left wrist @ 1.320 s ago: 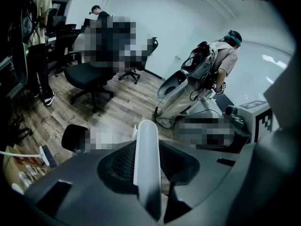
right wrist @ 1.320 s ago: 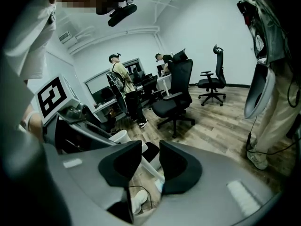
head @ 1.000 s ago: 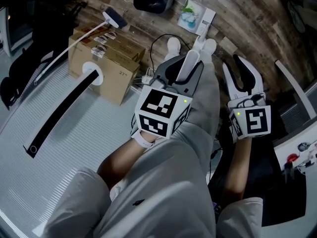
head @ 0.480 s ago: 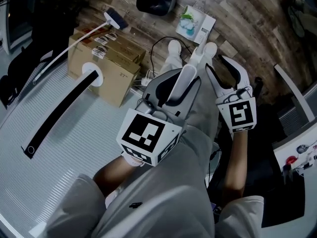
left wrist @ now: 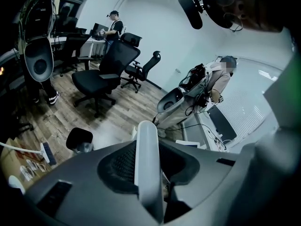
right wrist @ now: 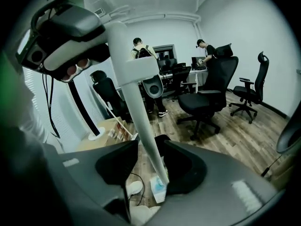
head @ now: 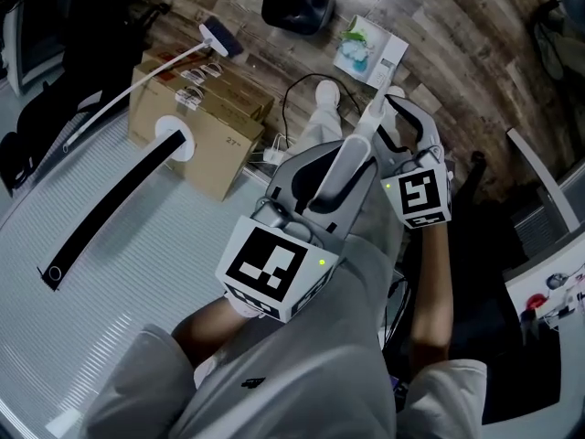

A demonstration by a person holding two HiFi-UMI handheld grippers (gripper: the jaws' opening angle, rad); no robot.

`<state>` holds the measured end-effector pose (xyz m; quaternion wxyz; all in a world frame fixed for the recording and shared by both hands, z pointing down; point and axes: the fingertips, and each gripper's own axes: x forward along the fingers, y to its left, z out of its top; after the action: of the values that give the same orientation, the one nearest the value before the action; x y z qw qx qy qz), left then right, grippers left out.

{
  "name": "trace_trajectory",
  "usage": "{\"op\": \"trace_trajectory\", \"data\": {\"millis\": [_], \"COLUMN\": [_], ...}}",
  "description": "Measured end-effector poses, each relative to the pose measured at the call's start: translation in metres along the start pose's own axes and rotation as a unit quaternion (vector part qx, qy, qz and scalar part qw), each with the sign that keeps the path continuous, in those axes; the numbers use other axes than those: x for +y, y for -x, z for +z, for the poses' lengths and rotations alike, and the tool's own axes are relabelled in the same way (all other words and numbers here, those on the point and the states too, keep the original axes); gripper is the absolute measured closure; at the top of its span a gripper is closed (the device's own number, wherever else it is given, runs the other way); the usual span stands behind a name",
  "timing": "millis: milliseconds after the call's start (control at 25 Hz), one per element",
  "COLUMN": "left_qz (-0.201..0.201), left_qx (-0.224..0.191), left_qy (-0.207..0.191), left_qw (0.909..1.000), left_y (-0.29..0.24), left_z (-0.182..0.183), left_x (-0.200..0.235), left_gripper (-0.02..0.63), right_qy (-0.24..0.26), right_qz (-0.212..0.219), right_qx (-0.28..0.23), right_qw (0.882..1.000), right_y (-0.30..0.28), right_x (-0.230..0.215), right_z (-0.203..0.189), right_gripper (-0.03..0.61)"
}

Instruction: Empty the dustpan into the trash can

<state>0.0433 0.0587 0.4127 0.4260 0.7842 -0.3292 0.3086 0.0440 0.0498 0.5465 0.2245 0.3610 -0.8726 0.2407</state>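
Jaws of the left gripper (head: 340,161) clamp the smooth, rounded white plastic dustpan handle (left wrist: 147,147); those of the right gripper (right wrist: 149,157), just opening, stand apart around it.

head view: high over the lap (head: 302,364), facing steeply down at the wood floor (head: 475,53) | left gripper view: hand height, tight on the dustpan handle (left wrist: 148,168), facing out across that floor | right gripper view: same handle close, from its other side | shared: handle in all three, trash can (head: 297,5) in head and left

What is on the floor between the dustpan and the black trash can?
Nothing: only a bare strip of wood floor separates the trash can and the dustpan, as the head view shows.
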Motion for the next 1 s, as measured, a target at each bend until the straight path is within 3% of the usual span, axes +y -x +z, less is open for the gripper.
{"op": "trace_trajectory", "data": {"millis": [120, 200, 360, 1000], "left_qz": [-0.001, -0.002, -0.004, 0.014], "left_qx": [-0.001, -0.001, -0.003, -0.038], "left_qy": [0.005, 0.003, -0.003, -0.008], "left_qw": [1.0000, 1.0000, 1.0000, 0.9992], "left_y": [0.005, 0.008, 0.015, 0.048], "left_z": [0.001, 0.003, 0.011, 0.032], "left_x": [-0.001, 0.002, 0.009, 0.026], "left_gripper": [0.494, 0.494, 0.494, 0.494], "right_qy": [0.021, 0.055, 0.119, 0.118], "right_qz": [-0.002, -0.013, -0.029, -0.030], "right_qx": [-0.001, -0.001, -0.005, -0.016], "right_qw": [1.000, 0.998, 0.992, 0.992], "right_y": [-0.007, -0.011, -0.016, -0.027], "right_x": [0.001, 0.001, 0.007, 0.025], "right_z": [0.000, 0.000, 0.007, 0.045], "right_gripper": [0.410, 0.465, 0.485, 0.489]}}
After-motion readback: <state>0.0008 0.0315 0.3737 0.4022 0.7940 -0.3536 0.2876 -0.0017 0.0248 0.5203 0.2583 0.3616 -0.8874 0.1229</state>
